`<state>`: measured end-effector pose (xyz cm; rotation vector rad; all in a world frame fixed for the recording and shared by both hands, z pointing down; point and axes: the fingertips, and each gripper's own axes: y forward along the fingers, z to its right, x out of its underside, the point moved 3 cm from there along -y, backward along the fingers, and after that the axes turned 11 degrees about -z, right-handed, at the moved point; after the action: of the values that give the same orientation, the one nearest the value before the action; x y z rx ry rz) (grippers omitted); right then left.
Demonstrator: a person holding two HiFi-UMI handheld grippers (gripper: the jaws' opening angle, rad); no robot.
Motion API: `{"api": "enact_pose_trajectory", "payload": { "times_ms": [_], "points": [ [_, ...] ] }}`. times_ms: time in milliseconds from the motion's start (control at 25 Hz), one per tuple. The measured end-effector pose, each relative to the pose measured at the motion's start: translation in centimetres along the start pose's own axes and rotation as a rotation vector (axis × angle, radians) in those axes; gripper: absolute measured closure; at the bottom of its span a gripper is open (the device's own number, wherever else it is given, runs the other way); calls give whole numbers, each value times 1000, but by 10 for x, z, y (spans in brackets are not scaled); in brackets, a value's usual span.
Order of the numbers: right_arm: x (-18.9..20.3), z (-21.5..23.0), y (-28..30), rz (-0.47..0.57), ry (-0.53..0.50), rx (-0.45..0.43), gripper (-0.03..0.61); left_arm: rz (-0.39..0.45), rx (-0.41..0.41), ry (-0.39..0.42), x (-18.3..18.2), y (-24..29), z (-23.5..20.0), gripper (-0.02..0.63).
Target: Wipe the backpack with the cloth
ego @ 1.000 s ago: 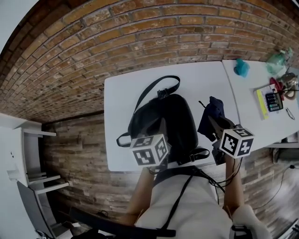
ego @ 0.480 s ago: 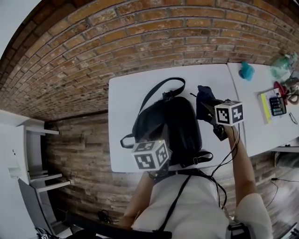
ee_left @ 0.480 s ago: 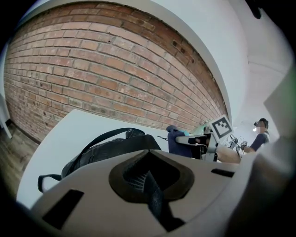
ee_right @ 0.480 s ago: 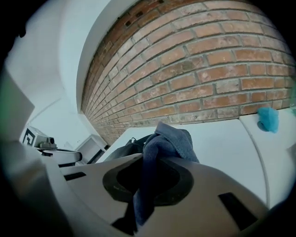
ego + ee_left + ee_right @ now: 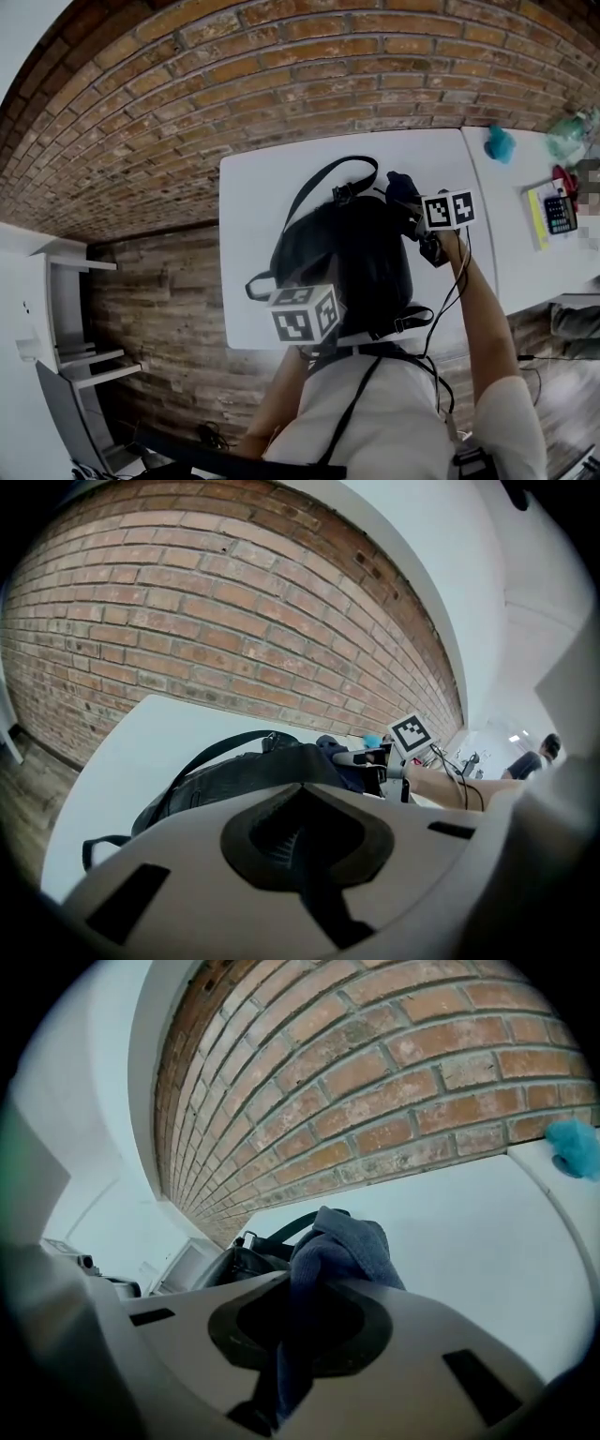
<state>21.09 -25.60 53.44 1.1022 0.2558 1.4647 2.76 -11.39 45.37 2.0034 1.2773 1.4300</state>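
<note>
1. The backpack (image 5: 352, 253) lies flat on the white surface (image 5: 272, 197). Its far end points to the brick wall, and its shoulder strap (image 5: 323, 183) loops out loose beyond it.
2. My right hand-held gripper (image 5: 298, 1335) is clamped on the cloth (image 5: 337, 1246). A bunched blue fold sticks out past the jaws and a tail hangs down between them.
3. In the head view the cloth sits at the bag's far right corner. I cannot tell whether it touches the fabric.
4. My left hand-held gripper (image 5: 302, 841) rests at the bag's near end with its jaws together. I see no bag fabric pinched between them.
5. I judge the cloth light, limp and soft. It will fold under itself unless I press the protruding wad flat on the bag, so the present bunched grip suits me.
6. The backpack looks soft-sided and only partly filled. I expect it to dent under pressure and slide on the smooth surface.
7. The place to brace it is the near end or a side panel, pushing down with the left jaws.
8. The loose strap could snag the cloth, so I would wipe along the main panel.
</note>
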Motion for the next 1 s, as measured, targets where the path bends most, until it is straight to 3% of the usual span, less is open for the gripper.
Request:
{"api": "enact_pose_trajectory", "payload": {
  "times_ms": [400,1000],
  "points": [
    [11,-1,3,-5,35,4,540,0,6,-16,2,-5,-11,609],
    [72,-7,-20,-1,103,11,540,-7,43,7,12,-7,-3,609]
  ]
}}
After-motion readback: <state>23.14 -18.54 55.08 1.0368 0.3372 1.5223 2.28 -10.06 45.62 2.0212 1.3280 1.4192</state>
